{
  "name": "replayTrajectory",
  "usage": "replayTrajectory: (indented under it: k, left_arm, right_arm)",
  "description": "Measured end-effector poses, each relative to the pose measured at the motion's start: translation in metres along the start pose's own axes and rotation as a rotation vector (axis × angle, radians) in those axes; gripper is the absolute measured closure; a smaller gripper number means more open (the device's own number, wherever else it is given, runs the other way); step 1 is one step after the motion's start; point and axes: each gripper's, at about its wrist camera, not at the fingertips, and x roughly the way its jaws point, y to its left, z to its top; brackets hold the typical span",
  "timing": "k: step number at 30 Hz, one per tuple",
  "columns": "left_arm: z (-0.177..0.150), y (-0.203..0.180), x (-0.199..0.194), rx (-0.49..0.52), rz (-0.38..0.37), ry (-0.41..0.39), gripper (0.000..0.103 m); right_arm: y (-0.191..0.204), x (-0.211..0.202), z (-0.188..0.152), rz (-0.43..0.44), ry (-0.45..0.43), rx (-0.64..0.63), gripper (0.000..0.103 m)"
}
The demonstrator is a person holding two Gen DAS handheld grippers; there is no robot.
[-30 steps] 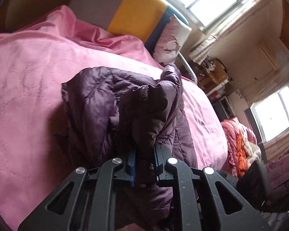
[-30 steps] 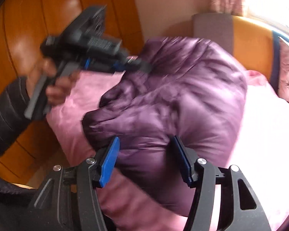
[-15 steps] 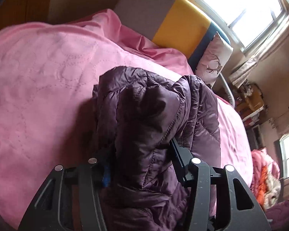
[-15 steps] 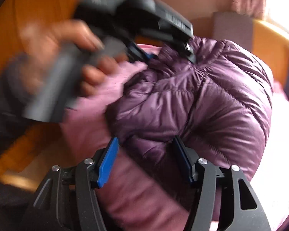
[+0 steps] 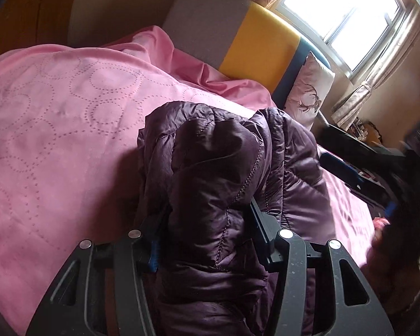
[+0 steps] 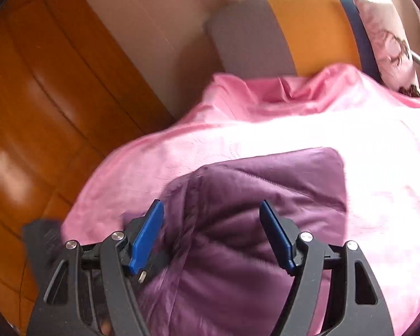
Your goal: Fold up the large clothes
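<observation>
Pink bedspread point(image 5: 58, 128) covers a bed beneath a bright window point(image 5: 347, 19), where a purple puffer jacket point(image 5: 224, 168) lies bundled near the headboard point(image 5: 238, 33). Left gripper point(image 5: 207, 232) straddles a thick fold of the jacket, jaws half apart; right gripper point(image 6: 212, 232) hovers over it, jaws opening, pads clear of the fabric.

Jacket point(image 5: 224, 173) dark purple, quilted. Bedspread point(image 5: 56, 128) pink, dotted-circle stitching. Headboard point(image 5: 260, 44) grey/yellow/navy blocks. Pillow point(image 5: 308, 95) pale with dark print. Gripper pads point(image 6: 147, 238) blue.
</observation>
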Motion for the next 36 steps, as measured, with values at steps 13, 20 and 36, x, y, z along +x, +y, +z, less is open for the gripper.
replayTrajectory:
  k: [13,20,36]
  left_arm:
    - [-0.029,0.046,0.031,0.03,-0.071,0.004,0.052]
    - [-0.028,0.049,0.014,0.056,-0.097,-0.019,0.052]
    - [-0.046,0.089,0.018,-0.176,-0.286,-0.025,0.051]
  right_arm:
    - [0.004,0.111,-0.032,-0.164,0.135,-0.141,0.013]
    - [-0.013,0.026,-0.022,0.094,0.072,-0.026,0.002]
    - [-0.099,0.034,-0.085,0.377,0.202,0.239,0.031]
